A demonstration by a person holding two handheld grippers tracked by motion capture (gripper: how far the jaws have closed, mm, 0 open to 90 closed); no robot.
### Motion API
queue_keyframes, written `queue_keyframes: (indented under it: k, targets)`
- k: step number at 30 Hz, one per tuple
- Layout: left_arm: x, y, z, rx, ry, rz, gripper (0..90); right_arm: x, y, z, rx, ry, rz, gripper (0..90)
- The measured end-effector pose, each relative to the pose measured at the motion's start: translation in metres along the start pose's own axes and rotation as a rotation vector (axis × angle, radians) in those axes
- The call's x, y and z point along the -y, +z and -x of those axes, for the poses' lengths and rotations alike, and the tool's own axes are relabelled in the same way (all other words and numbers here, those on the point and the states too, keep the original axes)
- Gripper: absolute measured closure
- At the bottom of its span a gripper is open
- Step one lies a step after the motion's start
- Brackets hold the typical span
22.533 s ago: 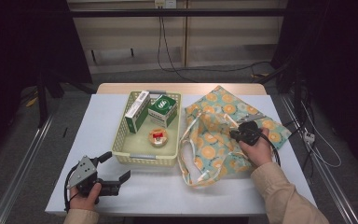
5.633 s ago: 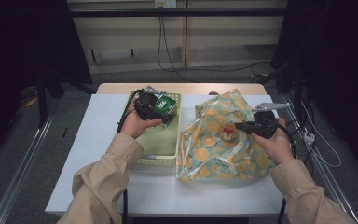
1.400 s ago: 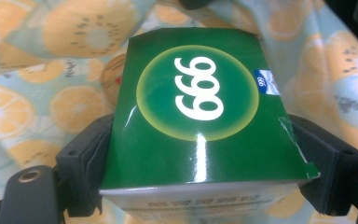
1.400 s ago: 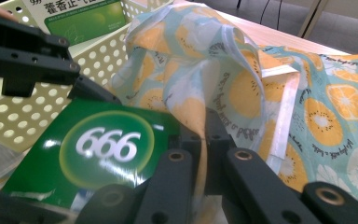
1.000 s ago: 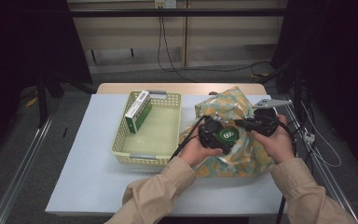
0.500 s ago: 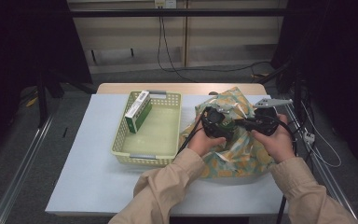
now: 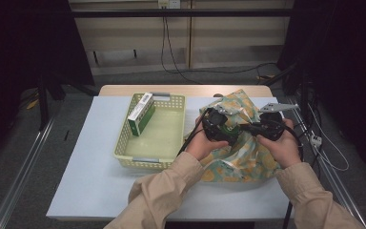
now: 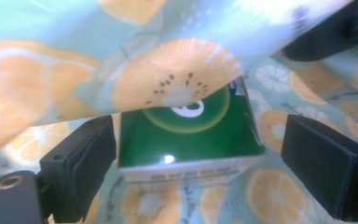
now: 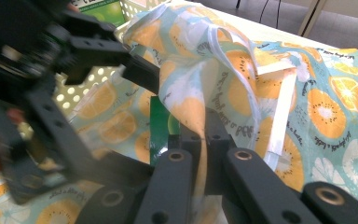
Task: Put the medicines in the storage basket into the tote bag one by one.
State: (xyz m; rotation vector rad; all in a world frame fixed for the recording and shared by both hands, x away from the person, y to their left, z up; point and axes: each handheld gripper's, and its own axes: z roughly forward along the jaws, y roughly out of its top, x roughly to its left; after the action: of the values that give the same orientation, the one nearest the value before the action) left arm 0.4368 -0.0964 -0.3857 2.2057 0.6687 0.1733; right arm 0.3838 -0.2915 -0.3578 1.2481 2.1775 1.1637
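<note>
A green box [image 8: 186, 135] lies inside the orange-print cloth bag [image 7: 248, 157], partly under a fold of the fabric. My left gripper [image 8: 200, 158] sits at the bag's mouth [image 7: 221, 128]. Its jaws have just been opening and now stand open on either side of the box, the right-hand pad [image 8: 317, 163] clearly off it. My right gripper [image 9: 205, 135] is shut on the bag's rim and holds it up [image 7: 248, 128]. In the right gripper view the green box [image 9: 158, 126] shows below the raised fabric, beside the left gripper's finger [image 9: 140, 72].
A pale yellow basket [image 7: 124, 143] stands left of the bag with one green-and-white box [image 7: 140, 113] leaning on its left wall. White table [image 7: 90, 171] lies in front and to the left. Cables run on the floor behind the table.
The left gripper carried the green box from above the bag into its mouth, then opened off it. The right gripper kept its hold on the rim and stayed put.
</note>
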Motion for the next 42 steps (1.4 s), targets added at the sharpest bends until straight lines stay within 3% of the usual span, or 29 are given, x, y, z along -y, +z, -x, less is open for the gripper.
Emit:
queue_keyframes:
  k: [11, 15, 19, 20, 21, 26, 34, 38, 42]
  targets:
    - [-0.002, -0.062, -0.003, 0.055, -0.001, 0.033, 10.2, 0.004, 0.004, -0.002, 0.003, 0.001, -0.014, 90.0]
    - [-0.003, -0.083, -0.01, 0.031, 0.008, 0.045, 10.3, 0.005, 0.005, -0.002, 0.002, 0.005, -0.016, 90.0]
    - [0.0, -0.1, -0.024, 0.019, -0.012, 0.055, 10.3, 0.005, 0.006, -0.003, 0.004, 0.001, -0.018, 90.0]
    - [0.001, -0.103, -0.026, -0.025, -0.019, 0.051, 10.3, 0.005, 0.006, -0.003, 0.003, 0.001, -0.019, 90.0]
    - [0.003, -0.107, -0.031, 0.006, -0.022, 0.058, 10.3, 0.004, 0.006, -0.003, 0.004, 0.001, -0.02, 90.0]
    - [0.012, -0.123, -0.053, -0.033, -0.038, 0.061, 10.5, 0.004, 0.006, -0.004, 0.0, -0.003, -0.017, 90.0]
    - [0.029, -0.139, -0.088, -0.081, -0.077, 0.049, 10.6, 0.004, 0.007, -0.004, -0.002, -0.001, -0.022, 90.0]
    - [0.038, -0.145, -0.106, -0.111, -0.077, 0.036, 10.6, 0.004, 0.006, -0.003, 0.0, 0.0, -0.022, 90.0]
    - [0.047, -0.152, -0.125, -0.153, -0.121, 0.053, 10.9, 0.004, 0.006, -0.003, 0.0, 0.001, -0.021, 90.0]
